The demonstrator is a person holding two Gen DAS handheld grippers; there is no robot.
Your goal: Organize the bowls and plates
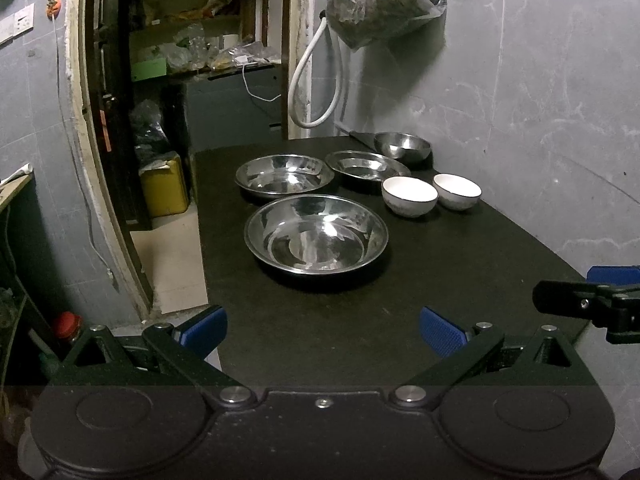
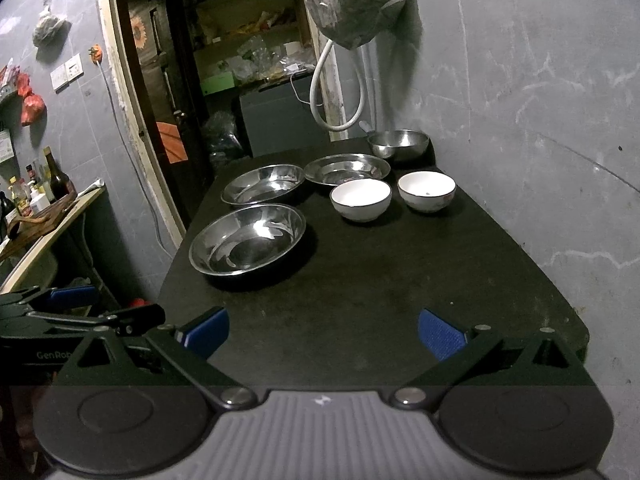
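Plates (image 1: 316,236) and bowls (image 1: 409,196) lie separately across the black table (image 1: 360,320), apparently none stacked; all sorting remains. Left gripper (image 1: 322,330) and right gripper (image 2: 323,332) hover spread, empty, dishes at 12 o'clock.

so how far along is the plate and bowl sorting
Nothing looks done yet. The three steel plates, two white bowls and steel bowl all sit separately on the table. Left gripper and right gripper are open, empty. All the stacking remains.
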